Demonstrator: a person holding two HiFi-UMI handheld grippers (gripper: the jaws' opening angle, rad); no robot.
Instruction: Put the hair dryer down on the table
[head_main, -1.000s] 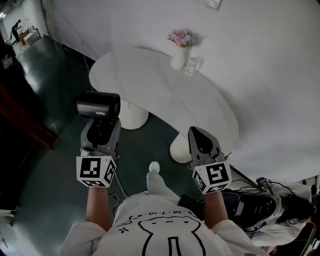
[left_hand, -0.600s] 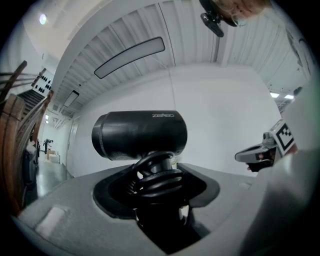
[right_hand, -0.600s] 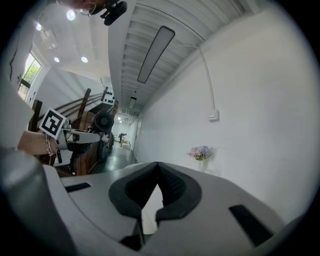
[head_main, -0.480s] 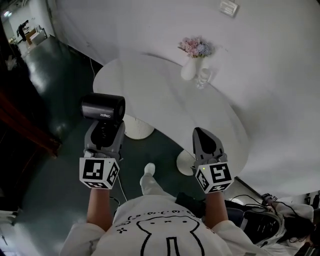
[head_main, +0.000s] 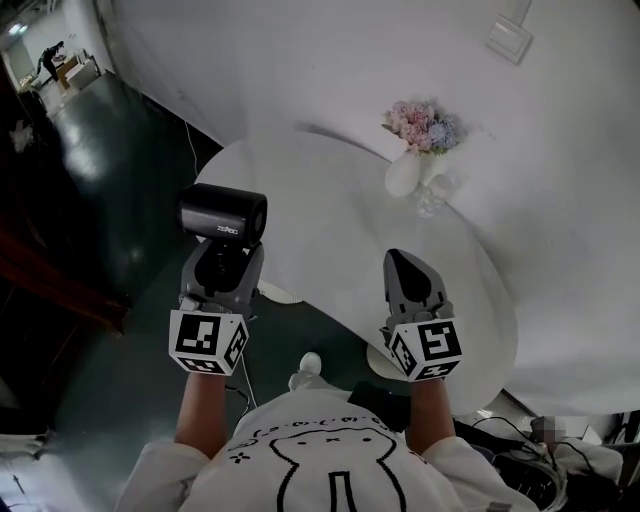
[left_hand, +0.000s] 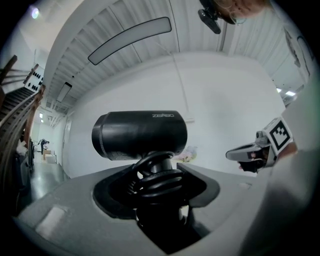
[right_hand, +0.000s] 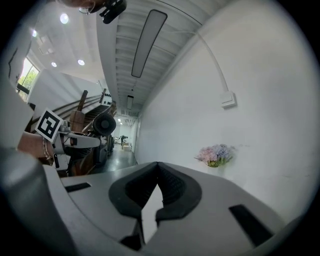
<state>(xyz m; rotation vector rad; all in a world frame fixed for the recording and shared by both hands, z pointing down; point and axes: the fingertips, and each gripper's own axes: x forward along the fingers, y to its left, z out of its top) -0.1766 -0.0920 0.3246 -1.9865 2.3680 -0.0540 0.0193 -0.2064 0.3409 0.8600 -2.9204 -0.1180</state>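
The hair dryer (head_main: 223, 213) in my left gripper (head_main: 222, 262) has a dark, smooth barrel with a soft sheen, plastic by the look. The coil (left_hand: 159, 176) on its handle is glossier black. My right gripper (head_main: 398, 262) is matt grey plastic, and its pads (right_hand: 172, 182) are dark and ribbed. The table (head_main: 330, 230) is smooth matt white. The floor (head_main: 110, 160) at upper left is dark and shiny.

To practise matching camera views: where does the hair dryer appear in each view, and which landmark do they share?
Head view: hair dryer left of centre.
Left gripper view: hair dryer large, at centre.
Right gripper view: hair dryer small, at left.
Shared landmark: the flowers.
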